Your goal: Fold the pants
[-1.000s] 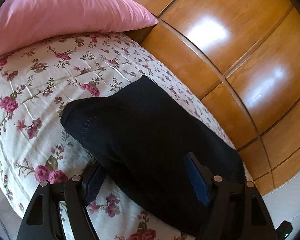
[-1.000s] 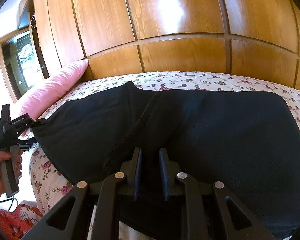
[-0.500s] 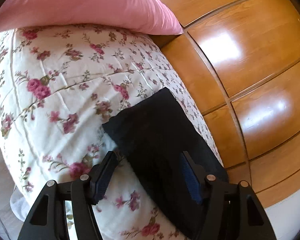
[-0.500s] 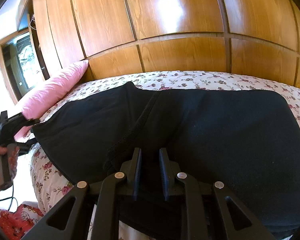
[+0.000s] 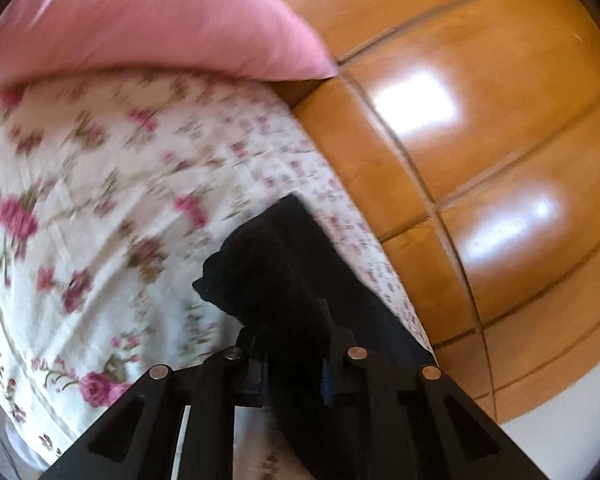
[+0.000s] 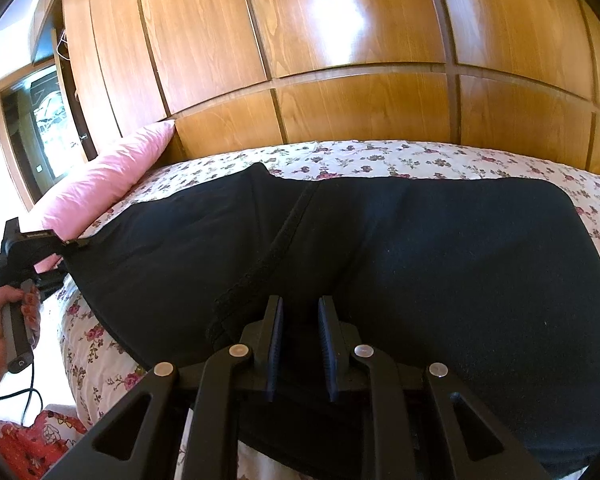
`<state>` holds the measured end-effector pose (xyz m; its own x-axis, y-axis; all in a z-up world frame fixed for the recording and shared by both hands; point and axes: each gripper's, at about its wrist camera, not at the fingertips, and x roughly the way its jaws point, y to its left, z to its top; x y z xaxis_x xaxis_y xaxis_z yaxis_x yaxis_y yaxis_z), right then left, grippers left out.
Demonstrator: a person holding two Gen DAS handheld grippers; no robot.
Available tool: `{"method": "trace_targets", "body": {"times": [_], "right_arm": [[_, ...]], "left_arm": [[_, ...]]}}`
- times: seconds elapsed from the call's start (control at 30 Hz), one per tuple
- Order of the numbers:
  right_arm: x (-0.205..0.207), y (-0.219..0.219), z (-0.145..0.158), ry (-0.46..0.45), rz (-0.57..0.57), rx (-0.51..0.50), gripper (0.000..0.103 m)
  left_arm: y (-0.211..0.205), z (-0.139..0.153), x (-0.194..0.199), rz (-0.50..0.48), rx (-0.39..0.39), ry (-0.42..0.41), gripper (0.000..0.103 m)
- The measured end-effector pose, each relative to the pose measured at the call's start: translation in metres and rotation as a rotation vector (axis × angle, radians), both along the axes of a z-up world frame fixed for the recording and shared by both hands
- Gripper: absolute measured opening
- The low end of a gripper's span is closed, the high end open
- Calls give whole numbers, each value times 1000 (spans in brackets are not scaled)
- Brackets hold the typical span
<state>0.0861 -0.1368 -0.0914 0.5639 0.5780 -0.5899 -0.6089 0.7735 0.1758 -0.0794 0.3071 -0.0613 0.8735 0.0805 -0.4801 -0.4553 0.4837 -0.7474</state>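
Note:
Black pants [image 6: 420, 248] lie spread across a floral bedspread [image 6: 400, 158], a seam running down their middle. My right gripper [image 6: 299, 320] is shut on the near edge of the pants, with a fold of cloth between the pads. My left gripper [image 5: 290, 344] is shut on the left end of the pants [image 5: 276, 264], the cloth bunched between its fingers. In the right wrist view the left gripper [image 6: 70, 243] shows at the far left, held by a hand, at the pants' corner.
A pink pillow [image 5: 148, 20] lies at the head of the bed, also in the right wrist view [image 6: 108, 184]. A glossy wooden panel wall [image 6: 340, 60] runs along the far side. A window [image 6: 32, 120] and red patterned cloth [image 6: 24, 444] are at left.
My left gripper has closed on the left end of the pants, where it was open around it before. The left view swung toward the pillow. My right gripper has stayed put.

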Motion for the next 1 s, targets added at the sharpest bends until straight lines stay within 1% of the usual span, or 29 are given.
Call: {"method": "trace_targets", "body": {"times": [0.07,0.13,0.2,0.23,0.33,0.4,0.47,0.53,0.6,0.67,0.7,0.77,0.87,0.93,1.0], "right_arm": [[-1,1,0,-5,0,-10,19],[-1,2,0,-7,-2,-13,19],[-1,2,0,-7,-3,-14,19],[-1,1,0,-7,-2,-14,19],[-1,1,0,-6,-4,-13,19],[-1,1,1,-3,-6,-11,19],[0,1,1,4,-10,-9,19],[0,1,2,12,-13,-10,19],[2,1,3,24,-16,-10,19],[4,-1,5,50,-21,2,19],[6,-2,6,67,-23,9,19],[11,-8,10,112,-31,44,19],[17,-17,11,179,-28,92,19],[16,-20,11,187,-20,98,19],[15,-25,11,194,0,128,20]], "left_arm": [[-9,24,8,-45,67,-56,16],[-19,45,12,-93,112,-112,16],[-33,71,18,-163,158,-185,16],[-43,85,20,-201,195,-218,16],[-68,121,32,-299,286,-290,16],[-82,136,36,-347,318,-330,16],[-96,150,48,-391,332,-354,16],[-110,158,55,-446,329,-372,16],[-130,170,65,-526,340,-395,16],[-153,180,72,-612,358,-435,16],[-161,184,75,-641,362,-450,16],[-184,191,85,-718,371,-471,16],[-210,190,101,-804,377,-482,16],[-223,188,105,-846,368,-495,16],[-230,186,107,-874,353,-509,16]]}}
